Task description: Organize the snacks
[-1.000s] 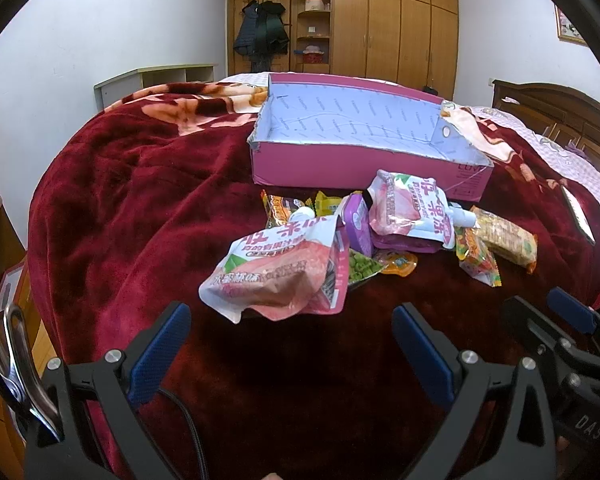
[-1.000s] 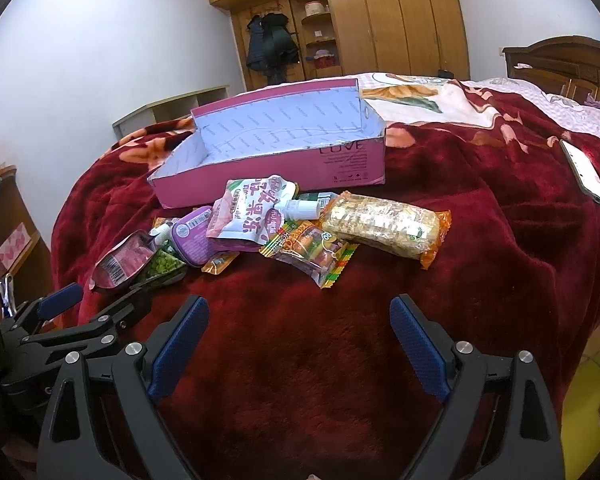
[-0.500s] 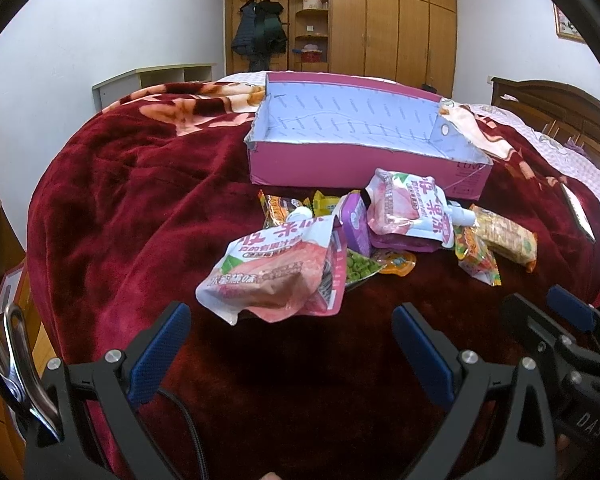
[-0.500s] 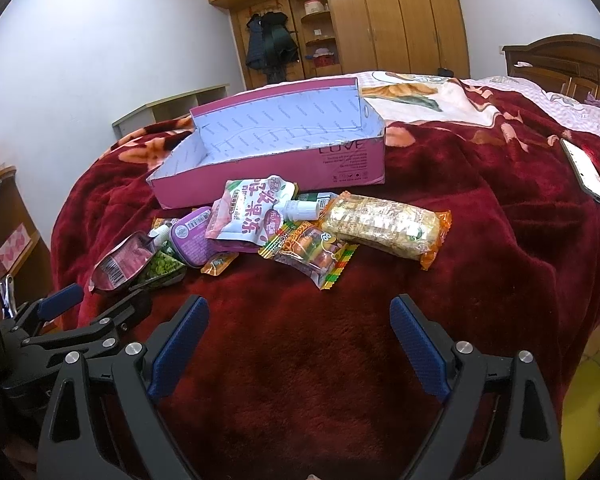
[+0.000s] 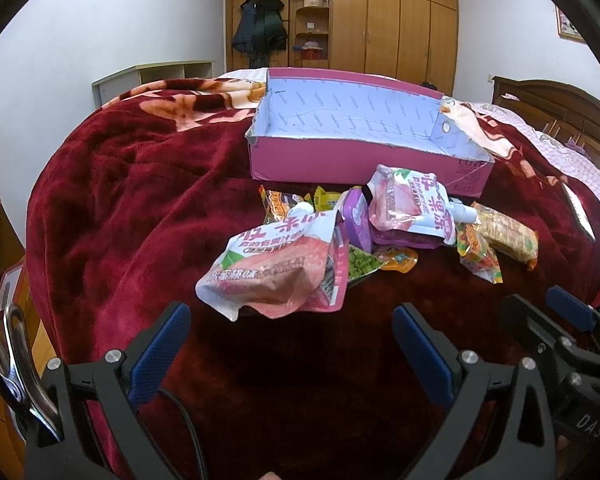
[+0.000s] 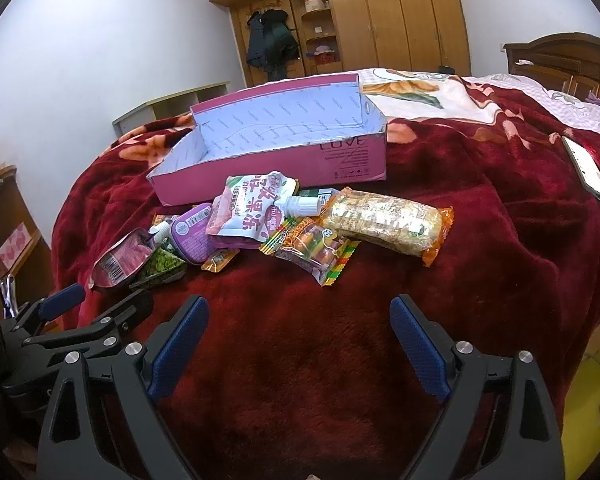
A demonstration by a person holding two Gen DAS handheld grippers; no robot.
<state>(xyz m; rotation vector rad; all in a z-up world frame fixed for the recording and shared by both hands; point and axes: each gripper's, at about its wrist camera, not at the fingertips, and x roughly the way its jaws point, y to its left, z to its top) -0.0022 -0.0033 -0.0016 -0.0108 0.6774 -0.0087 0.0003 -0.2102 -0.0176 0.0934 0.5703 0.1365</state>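
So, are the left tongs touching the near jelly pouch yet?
Apart. In the left wrist view the left tongs stand open, with bare red blanket showing between their blue pads and the near jelly pouch.

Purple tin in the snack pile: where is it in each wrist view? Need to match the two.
Left wrist: the purple tin sits centre-right, standing on edge between the near pink jelly pouch and the far one.
Right wrist: the purple tin lies left of centre, just left of the upright pink pouch, with the green pea packet beside it.
Shared landmark: the pink box behind the pile, open and empty.
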